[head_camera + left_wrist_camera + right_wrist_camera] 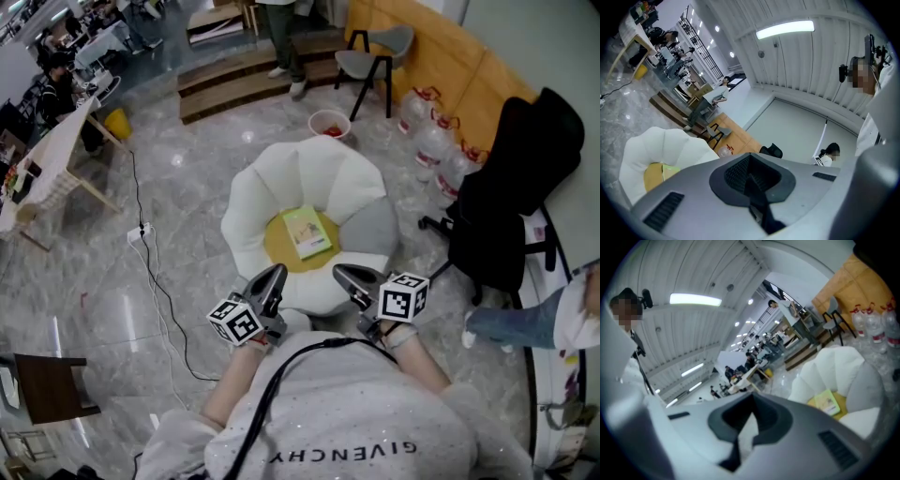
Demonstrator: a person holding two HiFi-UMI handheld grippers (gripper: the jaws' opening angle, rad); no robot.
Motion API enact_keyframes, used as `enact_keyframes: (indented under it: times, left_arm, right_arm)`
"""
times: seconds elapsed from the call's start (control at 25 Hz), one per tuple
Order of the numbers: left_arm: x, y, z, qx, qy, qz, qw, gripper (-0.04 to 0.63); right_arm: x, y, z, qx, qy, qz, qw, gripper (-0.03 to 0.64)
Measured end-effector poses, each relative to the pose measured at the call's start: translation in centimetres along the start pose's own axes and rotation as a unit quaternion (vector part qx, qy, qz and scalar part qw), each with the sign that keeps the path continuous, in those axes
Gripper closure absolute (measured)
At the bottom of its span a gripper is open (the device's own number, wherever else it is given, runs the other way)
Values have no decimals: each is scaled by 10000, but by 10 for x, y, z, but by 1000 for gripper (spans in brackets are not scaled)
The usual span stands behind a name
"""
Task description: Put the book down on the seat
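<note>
The thin light-green paperback book [307,232] lies flat, centred on the yellow round seat [279,248]. The left hand-held gripper [276,273] and right hand-held gripper [340,273] are pressed together, empty. We judge the book light and flexible; grip one long edge.

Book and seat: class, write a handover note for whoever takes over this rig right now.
Left tongs: shut, empty, held short of the seat.
Right tongs: shut, empty, also short of it.
Book: lies flat on the seat's yellow centre, touched by neither tongs.
Done: the book is down on the seat.
Left: nothing, as far as the views show.
</note>
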State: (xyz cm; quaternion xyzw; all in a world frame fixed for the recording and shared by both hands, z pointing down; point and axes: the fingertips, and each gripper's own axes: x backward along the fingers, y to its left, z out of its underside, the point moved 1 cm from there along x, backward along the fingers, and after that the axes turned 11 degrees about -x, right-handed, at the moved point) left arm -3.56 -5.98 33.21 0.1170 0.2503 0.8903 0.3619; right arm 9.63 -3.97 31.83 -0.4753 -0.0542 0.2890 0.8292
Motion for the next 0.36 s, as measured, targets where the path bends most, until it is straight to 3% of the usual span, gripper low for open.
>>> enact_keyframes:
  times: [0.36]
  left_arm:
    - [-1, -2, 7, 48, 58, 2, 10000, 572]
  right_arm:
    - [6, -3, 8, -21, 125, 16, 9999, 602]
